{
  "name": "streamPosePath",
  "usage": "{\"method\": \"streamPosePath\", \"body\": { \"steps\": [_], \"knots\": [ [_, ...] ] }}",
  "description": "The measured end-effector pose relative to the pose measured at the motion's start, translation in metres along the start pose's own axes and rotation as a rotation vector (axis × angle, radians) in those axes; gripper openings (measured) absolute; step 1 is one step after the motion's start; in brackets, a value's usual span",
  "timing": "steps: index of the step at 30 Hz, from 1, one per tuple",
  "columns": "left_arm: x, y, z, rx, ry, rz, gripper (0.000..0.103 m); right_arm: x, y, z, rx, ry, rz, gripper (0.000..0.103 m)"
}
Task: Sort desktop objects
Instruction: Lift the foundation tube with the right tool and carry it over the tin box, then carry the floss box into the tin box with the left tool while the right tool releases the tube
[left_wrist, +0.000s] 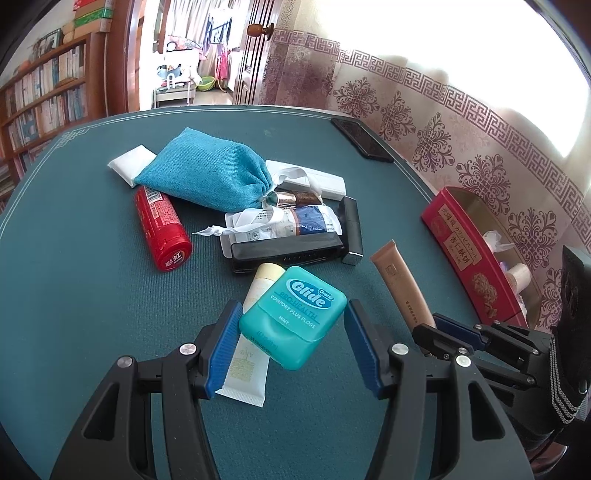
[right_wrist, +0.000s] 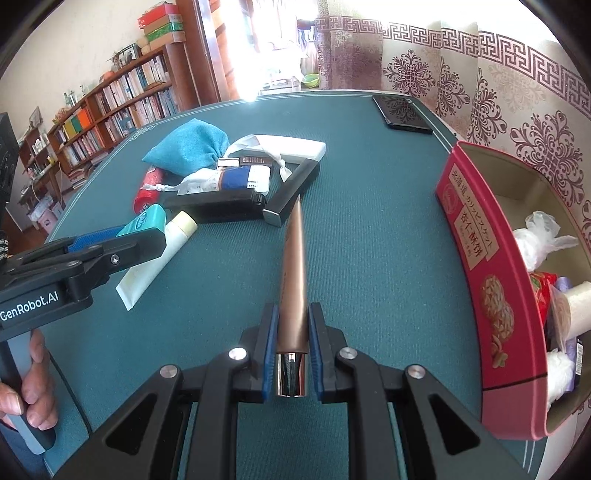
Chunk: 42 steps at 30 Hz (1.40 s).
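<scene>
Teal matting covers the table (left_wrist: 74, 295), with bookshelves (left_wrist: 44, 92) behind on the left and patterned curtains (left_wrist: 461, 129) along the right.

Nearest in the left wrist view, the left gripper (left_wrist: 291, 341) stands with its jaws wide apart on either side of the teal floss case (left_wrist: 293, 315). The case sits between the blue pads (left_wrist: 227, 343), close to the left one, though contact cannot be told. It lies across a cream tube (left_wrist: 251, 332) whose crimped end points toward the camera.

To the right, the right gripper (right_wrist: 291, 350) has its jaws drawn narrow around the bronze tube (right_wrist: 293, 273), clamped low on the body just above the chrome cap (right_wrist: 290, 374). The tube points away from the camera, its flat tip toward the pile.

Further off lies the clutter: a black case (left_wrist: 288, 253) with a second black bar (left_wrist: 352, 229) at its right end, a crinkled white and blue packet (left_wrist: 291, 221) on top, a red canister (left_wrist: 162, 229) on its side to the left, and a blue cloth pouch (left_wrist: 207, 173) tied with white ribbon, resting partly on a white packet (left_wrist: 127, 164).

At the right stands an open red tin (right_wrist: 476, 266) holding wrapped items. A dark phone (right_wrist: 400, 112) lies at the far right edge.
</scene>
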<state>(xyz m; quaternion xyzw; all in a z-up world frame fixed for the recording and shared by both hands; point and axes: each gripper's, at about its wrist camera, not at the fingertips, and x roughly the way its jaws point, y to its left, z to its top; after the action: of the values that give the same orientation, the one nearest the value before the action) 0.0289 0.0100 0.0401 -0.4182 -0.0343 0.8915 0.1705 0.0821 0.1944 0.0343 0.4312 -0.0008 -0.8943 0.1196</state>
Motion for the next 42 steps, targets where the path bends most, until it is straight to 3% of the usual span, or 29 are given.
{"method": "streamPosePath", "body": {
  "steps": [9, 18, 27, 36, 42],
  "knots": [
    [-0.001, 0.005, 0.000, -0.014, -0.003, -0.003, 0.060, -0.039, -0.022, 0.010, 0.088, -0.127, -0.043, 0.019],
    [-0.003, -0.007, 0.002, 0.009, 0.005, -0.010, 0.060, -0.080, -0.081, 0.005, 0.192, -0.219, -0.195, 0.019],
    [-0.007, -0.038, 0.005, 0.066, 0.011, -0.024, 0.060, -0.084, -0.132, -0.005, 0.264, -0.218, -0.267, 0.019],
    [-0.003, -0.087, 0.016, 0.148, 0.016, -0.055, 0.060, -0.061, -0.161, -0.016, 0.308, -0.145, -0.264, 0.019],
    [0.003, -0.125, 0.025, 0.197, 0.023, -0.097, 0.060, -0.059, -0.172, -0.016, 0.308, -0.157, -0.243, 0.019]
  ]
}}
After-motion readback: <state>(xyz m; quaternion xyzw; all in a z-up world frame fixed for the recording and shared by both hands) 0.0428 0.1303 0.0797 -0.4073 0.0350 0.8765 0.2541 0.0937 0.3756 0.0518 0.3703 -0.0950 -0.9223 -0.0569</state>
